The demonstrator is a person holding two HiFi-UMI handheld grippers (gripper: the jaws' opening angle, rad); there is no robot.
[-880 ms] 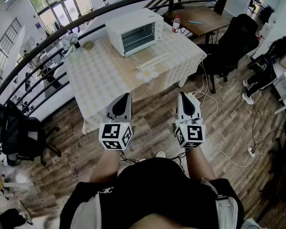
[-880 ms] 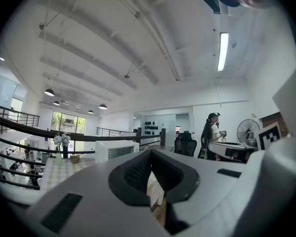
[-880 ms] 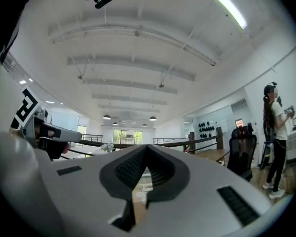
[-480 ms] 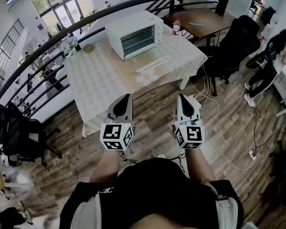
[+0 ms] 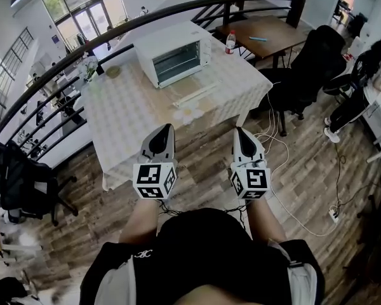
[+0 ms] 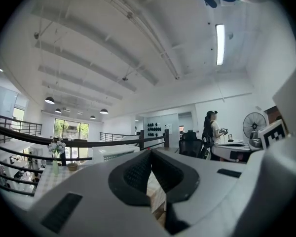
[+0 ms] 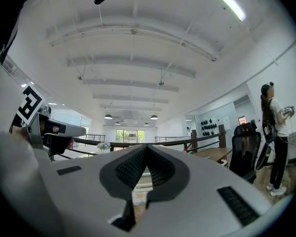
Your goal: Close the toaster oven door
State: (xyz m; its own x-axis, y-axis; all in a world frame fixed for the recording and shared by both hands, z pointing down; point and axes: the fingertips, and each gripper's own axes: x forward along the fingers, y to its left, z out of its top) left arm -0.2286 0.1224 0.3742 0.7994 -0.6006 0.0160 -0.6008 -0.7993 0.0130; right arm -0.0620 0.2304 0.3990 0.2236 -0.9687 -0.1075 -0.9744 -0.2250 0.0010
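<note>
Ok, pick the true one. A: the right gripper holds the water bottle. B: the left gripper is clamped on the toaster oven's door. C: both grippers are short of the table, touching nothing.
C: in the head view the left gripper and right gripper are shut and empty, short of the table, and the toaster oven sits untouched at its far side.
</note>
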